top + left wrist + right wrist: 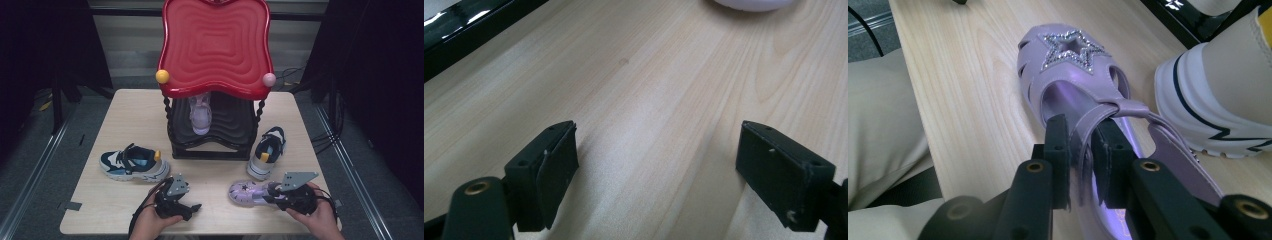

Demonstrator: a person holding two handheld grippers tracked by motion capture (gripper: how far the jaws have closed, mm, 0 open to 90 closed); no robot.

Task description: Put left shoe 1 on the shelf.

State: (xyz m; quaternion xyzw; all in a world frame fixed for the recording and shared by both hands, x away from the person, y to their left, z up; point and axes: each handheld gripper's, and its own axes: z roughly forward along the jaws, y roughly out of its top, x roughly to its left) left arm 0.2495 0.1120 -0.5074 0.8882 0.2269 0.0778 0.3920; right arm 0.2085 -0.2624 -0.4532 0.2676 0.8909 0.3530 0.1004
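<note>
The left gripper [192, 207] rests open on the wooden table [125, 115]. The right gripper [1082, 150] pinches the strap of the purple star sandal [1073, 75] lying near the table's front edge; lifting it toward the red shoe rack [215, 45] likely follows.

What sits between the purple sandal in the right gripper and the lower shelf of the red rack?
Nothing visible on the direct line. The purple sandal, its strap between the jaws of the right gripper, lies on the table in front of the rack's lower shelf. The navy-white sneaker stands just right of that path, and the matching sandal fills the shelf's left part.
</note>
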